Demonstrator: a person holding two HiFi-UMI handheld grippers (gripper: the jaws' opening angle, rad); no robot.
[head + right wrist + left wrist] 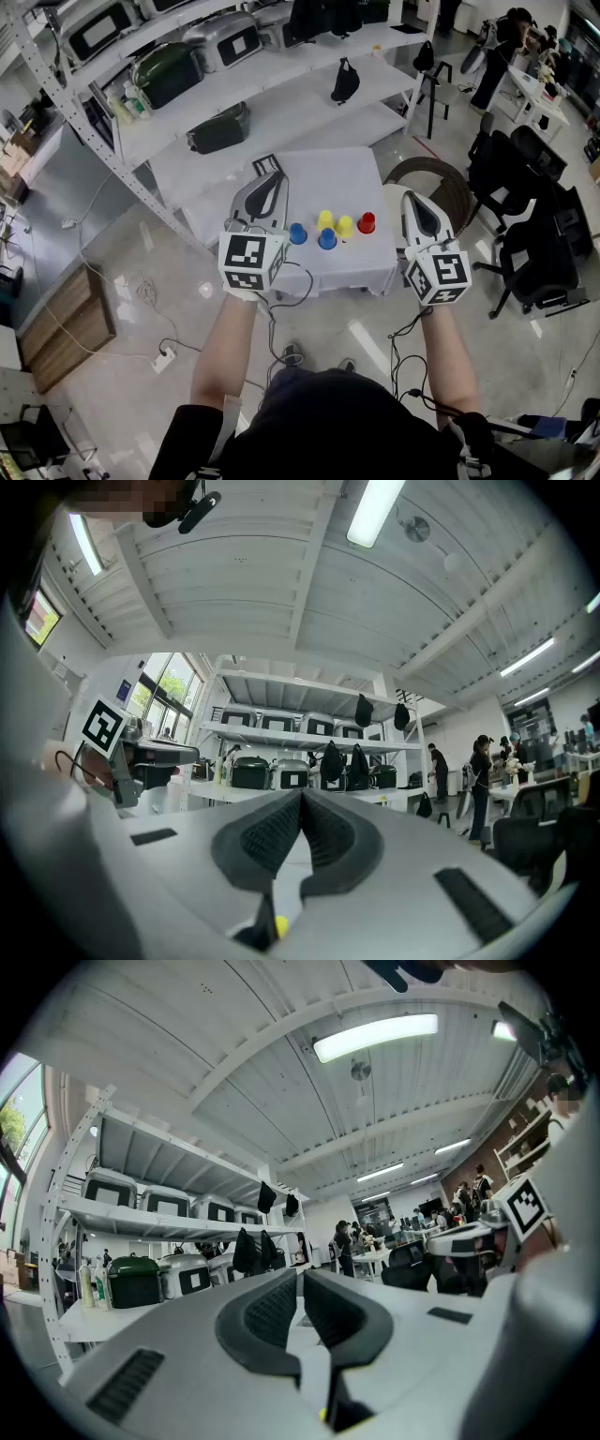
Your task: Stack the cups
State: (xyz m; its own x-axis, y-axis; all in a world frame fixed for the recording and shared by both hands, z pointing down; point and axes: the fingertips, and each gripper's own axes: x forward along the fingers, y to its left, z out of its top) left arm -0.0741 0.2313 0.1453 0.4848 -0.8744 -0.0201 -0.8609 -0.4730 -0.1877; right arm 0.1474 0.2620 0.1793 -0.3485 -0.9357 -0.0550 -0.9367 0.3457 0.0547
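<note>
On a small white table (330, 173) stand several small cups: a blue cup (297, 233), another blue cup (326, 239), two yellow cups (325, 219) (345, 226) and a red cup (367, 222). My left gripper (273, 175) is held level above the table's left part, shut and empty. My right gripper (414, 202) hovers off the table's right edge, also shut with nothing in it. Both gripper views look out across the room; neither shows the cups. In the left gripper view the fingers (272, 1312) meet, and the fingers (272, 834) in the right gripper view meet too.
White shelving (216, 84) with dark and grey appliances stands behind the table. A round wicker item (448, 187) and black office chairs (530, 234) are to the right. A wooden cabinet (66, 323) and cables (150, 300) lie on the floor at left. People stand at the far right.
</note>
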